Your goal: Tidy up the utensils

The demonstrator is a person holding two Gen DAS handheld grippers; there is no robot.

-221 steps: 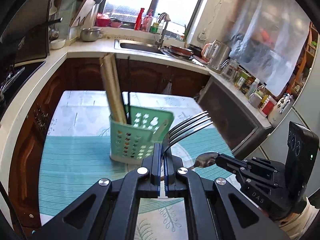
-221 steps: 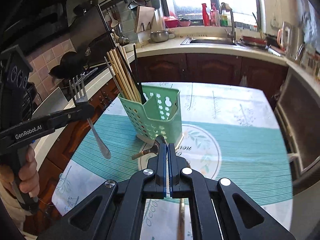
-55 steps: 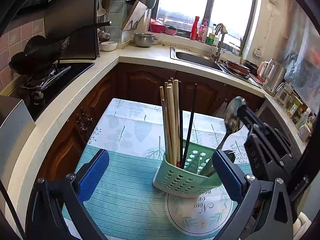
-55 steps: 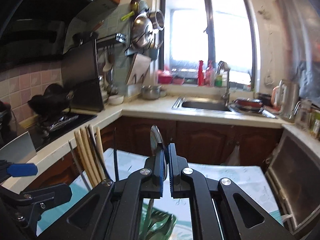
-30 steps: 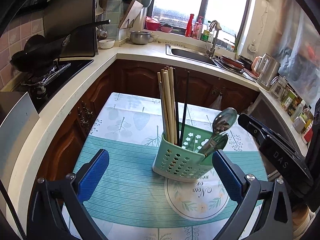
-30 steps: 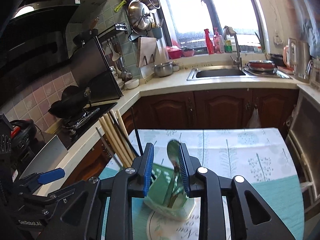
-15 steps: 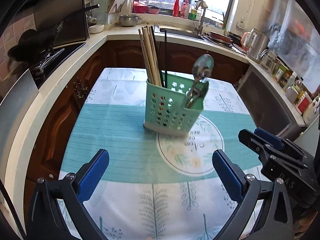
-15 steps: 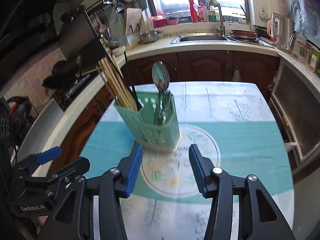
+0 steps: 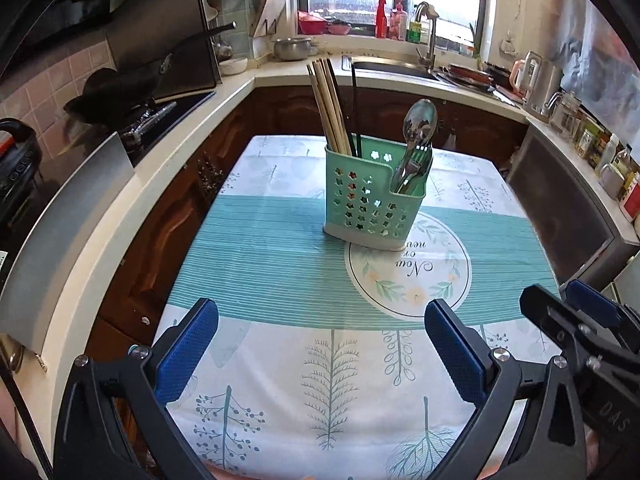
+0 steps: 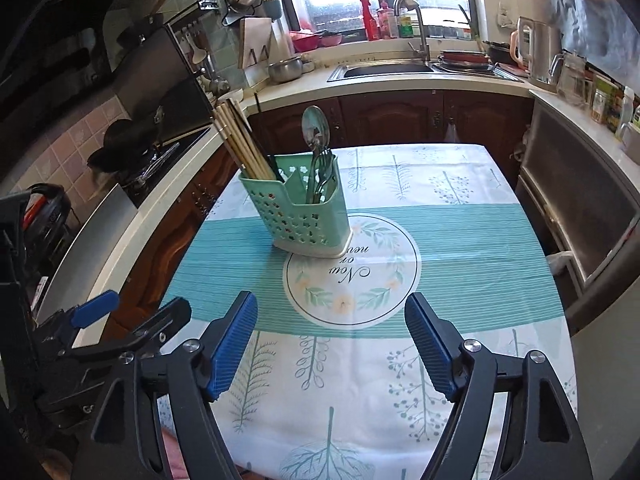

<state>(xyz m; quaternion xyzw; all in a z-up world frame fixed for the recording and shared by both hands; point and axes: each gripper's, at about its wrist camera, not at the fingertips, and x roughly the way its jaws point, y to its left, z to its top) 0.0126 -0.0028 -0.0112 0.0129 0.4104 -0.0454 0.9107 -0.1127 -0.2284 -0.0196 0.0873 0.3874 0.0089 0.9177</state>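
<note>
- Left wrist view: green utensil caddy (image 9: 374, 196) on the tablecloth (image 9: 280, 264), at 12 o'clock of the left gripper (image 9: 320, 350). Chopsticks (image 9: 328, 110) in its rear compartment; spoon (image 9: 418, 124) and fork (image 9: 416, 166) in front. Jaws wide apart, holding nothing.
- Right wrist view: caddy at 11 o'clock of the right gripper (image 10: 330, 346), well apart. Jaws have just been opening, nothing between them.
- Status: no loose utensils visible; sorting looks complete.

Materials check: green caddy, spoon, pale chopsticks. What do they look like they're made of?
Green caddy: likely moulded plastic, matte mint, with punched flower-shaped holes and a paler base rim.
Spoon: metal, probably stainless steel; its polished bowl mirrors the room.
Pale chopsticks: wood or bamboo by the look, tan and dull with no shine; grain is too small to tell.
</note>
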